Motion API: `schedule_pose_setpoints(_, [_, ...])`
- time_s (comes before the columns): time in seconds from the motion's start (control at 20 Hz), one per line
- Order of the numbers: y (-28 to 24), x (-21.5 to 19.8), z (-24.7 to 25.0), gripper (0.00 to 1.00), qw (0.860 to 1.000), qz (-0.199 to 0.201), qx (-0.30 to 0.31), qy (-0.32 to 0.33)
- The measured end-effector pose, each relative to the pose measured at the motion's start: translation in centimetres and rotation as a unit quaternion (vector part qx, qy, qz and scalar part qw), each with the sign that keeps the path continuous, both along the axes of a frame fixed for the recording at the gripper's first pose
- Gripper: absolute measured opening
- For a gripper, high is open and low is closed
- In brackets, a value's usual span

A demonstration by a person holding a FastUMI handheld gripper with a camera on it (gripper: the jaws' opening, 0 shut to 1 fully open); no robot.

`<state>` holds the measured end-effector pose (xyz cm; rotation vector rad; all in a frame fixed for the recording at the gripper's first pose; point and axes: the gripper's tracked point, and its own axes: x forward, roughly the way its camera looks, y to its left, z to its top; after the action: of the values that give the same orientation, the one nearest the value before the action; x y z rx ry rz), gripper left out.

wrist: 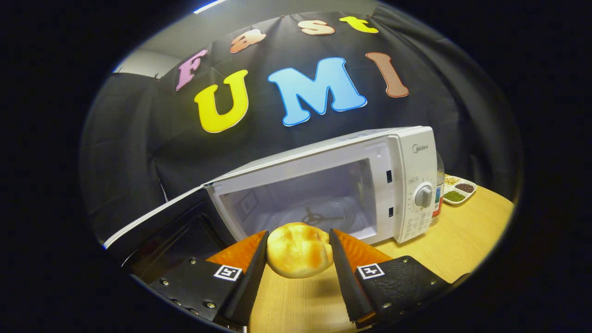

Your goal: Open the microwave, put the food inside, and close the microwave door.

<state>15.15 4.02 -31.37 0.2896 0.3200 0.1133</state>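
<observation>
A round golden bread bun sits between my two fingers, and my gripper is shut on it, holding it above the wooden table. Just beyond the bun stands the white microwave. Its door is swung wide open to the left. The white cavity faces me, with the glass turntable and its roller ring on the floor. A control panel with a round knob is on the microwave's right side.
Right of the microwave stands a bottle, partly hidden behind it. Further back on the table is a white divided dish with seeds and grains. Black cloth walls the booth behind everything.
</observation>
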Motion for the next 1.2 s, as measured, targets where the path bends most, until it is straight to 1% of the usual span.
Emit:
schedule_pose_setpoints(0.1, [0.3,2.0,-0.6,0.76,1.000,-0.014,0.027,0.003])
schedule_pose_setpoints(0.25, [0.1,5.1,-1.9,0.76,0.997,-0.055,0.050,0.003])
schedule_pose_setpoints(0.45, [0.6,7.9,-3.5,0.76,0.994,-0.073,0.074,0.014])
schedule_pose_setpoints(0.5, [0.4,8.5,-3.9,0.76,0.994,-0.083,0.074,0.015])
schedule_pose_setpoints(0.65, [0.5,10.1,-4.3,0.76,0.993,-0.087,0.076,0.015])
schedule_pose_setpoints(0.9, [1.2,12.3,-6.0,0.78,0.990,-0.092,0.099,0.030])
schedule_pose_setpoints(1.0, [1.4,12.8,-7.0,0.84,0.989,-0.094,0.105,0.039])
schedule_pose_setpoints(1.05, [1.6,13.0,-7.2,0.86,0.989,-0.089,0.111,0.040])
schedule_pose_setpoints(1.1, [1.9,12.9,-7.3,0.94,0.989,-0.084,0.116,0.038])
schedule_pose_setpoints(1.2, [1.9,12.6,-7.5,0.96,0.989,-0.083,0.114,0.037])
